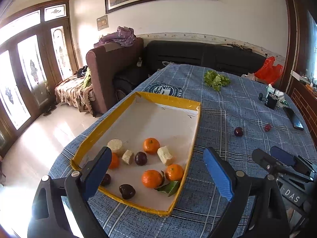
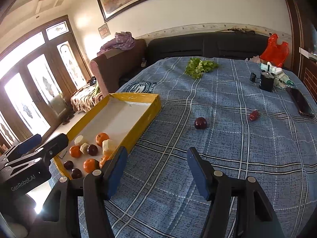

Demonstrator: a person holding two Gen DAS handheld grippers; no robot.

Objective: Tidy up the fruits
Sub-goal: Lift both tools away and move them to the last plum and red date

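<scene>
Blue plaid cloth (image 2: 218, 138) lies wrinkled under my yellow-rimmed cardboard tray (image 1: 195, 127), holding round oranges (image 1: 151, 145) and plums. My left gripper (image 1: 158, 175) and right gripper (image 2: 156, 171) hang spread, empty. One glossy plum (image 2: 200, 123) sits on open cloth.

The left gripper (image 1: 159, 175) finger (image 1: 97, 175) covers part of one orange (image 1: 114, 160) and a dark plum (image 1: 106, 179) in the yellow box (image 1: 111, 119). Ahead of the right gripper (image 2: 155, 175), its left finger (image 2: 116, 173) hides the box's near corner; the small red fruit (image 2: 253, 115) beyond is too small to identify
</scene>
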